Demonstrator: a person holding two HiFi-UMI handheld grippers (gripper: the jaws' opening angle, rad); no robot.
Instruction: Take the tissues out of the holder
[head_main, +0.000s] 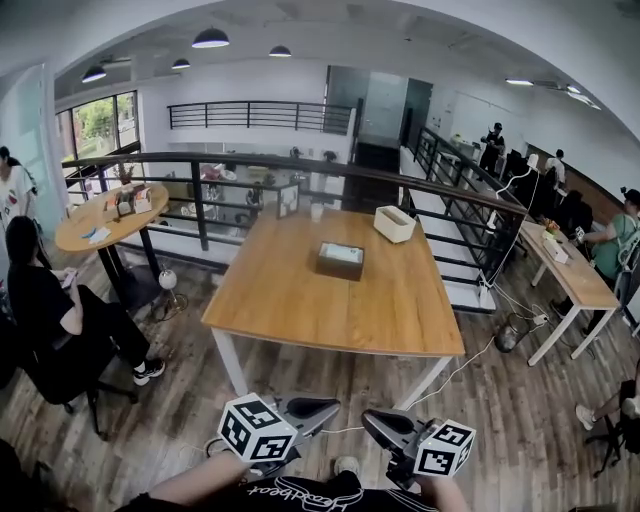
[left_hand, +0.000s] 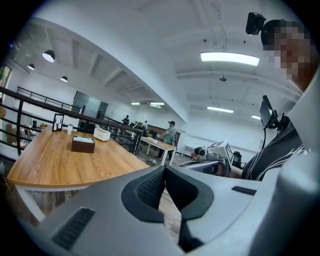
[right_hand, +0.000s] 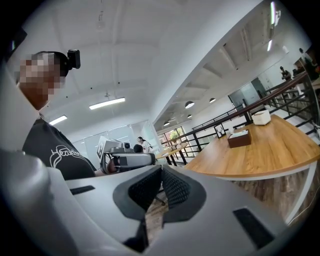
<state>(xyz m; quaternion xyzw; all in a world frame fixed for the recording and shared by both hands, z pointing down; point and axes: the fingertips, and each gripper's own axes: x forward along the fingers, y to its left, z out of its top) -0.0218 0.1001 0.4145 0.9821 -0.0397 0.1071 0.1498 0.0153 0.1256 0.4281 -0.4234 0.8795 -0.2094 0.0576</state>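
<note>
At head-view bottom, left gripper (head_main: 330, 406) and right gripper (head_main: 371, 418) look closed (own views confirm).

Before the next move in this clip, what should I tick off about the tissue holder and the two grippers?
1. Tissue holder in view on the table: ok.
2. Tissues showing at its top: ok.
3. Left gripper empty: ok, jaws together on nothing.
4. Right gripper empty: ok, jaws together on nothing.
5. Grippers within reach of the holder: not ok, both are well short of the table's near edge.
6. Jaws opened for a grasp: not ok.
</note>
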